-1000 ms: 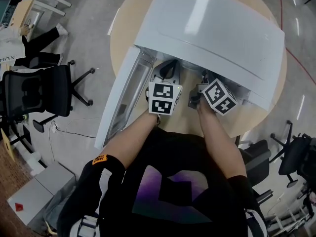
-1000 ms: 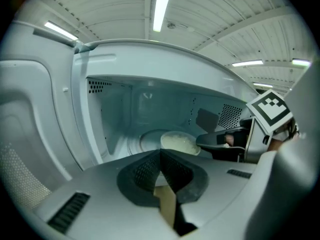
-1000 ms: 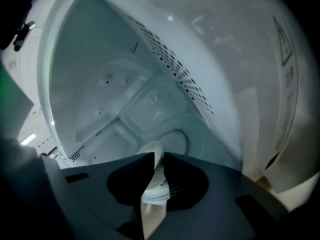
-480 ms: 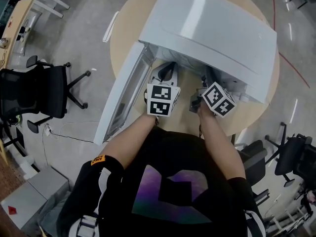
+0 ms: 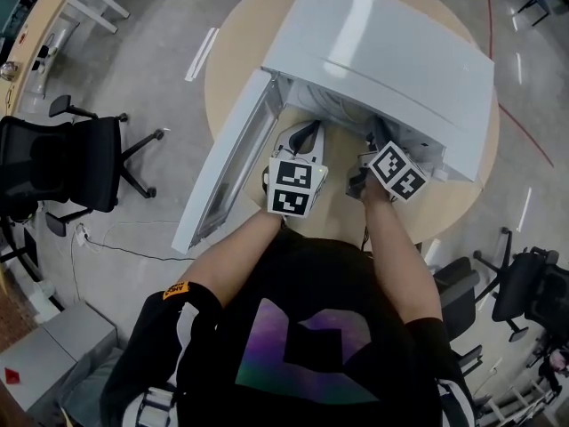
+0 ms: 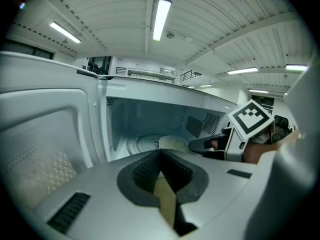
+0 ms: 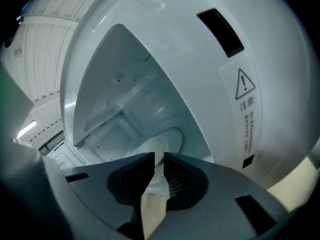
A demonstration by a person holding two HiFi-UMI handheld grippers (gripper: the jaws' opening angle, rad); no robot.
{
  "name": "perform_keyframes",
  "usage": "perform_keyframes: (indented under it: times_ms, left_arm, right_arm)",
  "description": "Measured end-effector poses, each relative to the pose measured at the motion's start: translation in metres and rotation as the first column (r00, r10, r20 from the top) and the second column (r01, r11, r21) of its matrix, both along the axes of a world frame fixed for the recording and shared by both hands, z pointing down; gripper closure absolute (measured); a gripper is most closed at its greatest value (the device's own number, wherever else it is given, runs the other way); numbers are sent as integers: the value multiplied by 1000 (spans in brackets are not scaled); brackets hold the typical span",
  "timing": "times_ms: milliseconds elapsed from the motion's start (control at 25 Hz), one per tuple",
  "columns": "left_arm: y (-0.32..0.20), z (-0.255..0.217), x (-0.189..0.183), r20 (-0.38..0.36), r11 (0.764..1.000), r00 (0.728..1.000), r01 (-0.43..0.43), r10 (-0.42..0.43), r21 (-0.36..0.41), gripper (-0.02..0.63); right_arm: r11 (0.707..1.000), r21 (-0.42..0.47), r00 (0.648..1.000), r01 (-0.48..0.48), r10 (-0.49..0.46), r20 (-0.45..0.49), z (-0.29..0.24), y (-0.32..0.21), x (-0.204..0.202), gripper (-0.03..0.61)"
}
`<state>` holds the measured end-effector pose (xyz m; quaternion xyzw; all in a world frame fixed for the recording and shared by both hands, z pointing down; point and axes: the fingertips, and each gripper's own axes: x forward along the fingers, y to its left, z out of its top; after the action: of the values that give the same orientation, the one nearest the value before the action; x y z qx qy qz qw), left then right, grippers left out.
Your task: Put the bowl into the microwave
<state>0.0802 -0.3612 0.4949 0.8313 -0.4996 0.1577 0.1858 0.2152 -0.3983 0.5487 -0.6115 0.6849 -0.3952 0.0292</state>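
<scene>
Bowl: inside the microwave cavity, on or just over the turntable; I cannot tell whether they touch. Door stands wide to the left.

Right gripper: jaws nearly closed, pinching the bowl's pale rim. Left gripper: jaws together on nothing, held at the opening.

Step, by my reading: placing, near its end. Next move calls for seating the bowl flat, parting the right jaws, then backing straight out without dragging the rim.

Head view: both grippers at the mouth, bowl hidden under the microwave top. Only the left gripper view shows bowl, turntable and right gripper together. Only the right gripper view shows the pinch.
</scene>
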Motion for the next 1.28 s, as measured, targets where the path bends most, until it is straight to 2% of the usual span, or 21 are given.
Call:
perform_keyframes:
  times_ms: [240, 560, 680, 840, 1040, 1280]
  left_arm:
    - [9, -2, -3, 10, 1000, 1000, -2, 2, 3, 569]
    - [8, -6, -8, 25, 1000, 1000, 17, -17, 10, 569]
    - [7, -8, -7, 27, 1000, 999, 21, -21, 15, 569]
    - [7, -11, -3, 27, 1000, 999, 18, -19, 21, 569]
    - [8, -16, 6, 23, 999, 1000, 14, -14, 33, 569]
    - [18, -21, 7, 13, 999, 1000, 12, -12, 47, 569]
  right_arm:
    - [1000, 4, 1000, -17, 17, 16, -1, -5, -9, 531]
    - [999, 4, 998, 48, -48, -30, -2, -29, -23, 531]
    - [998, 0, 997, 69, -69, -46, -2, -31, -24, 506]
    - [995, 2, 991, 96, -95, -98, -2, -23, -20, 472]
    - [989, 47, 976, 141, -131, -174, -15, -6, -18, 468]
    - [975, 79, 939, 206, -174, -298, -33, 31, -22, 469]
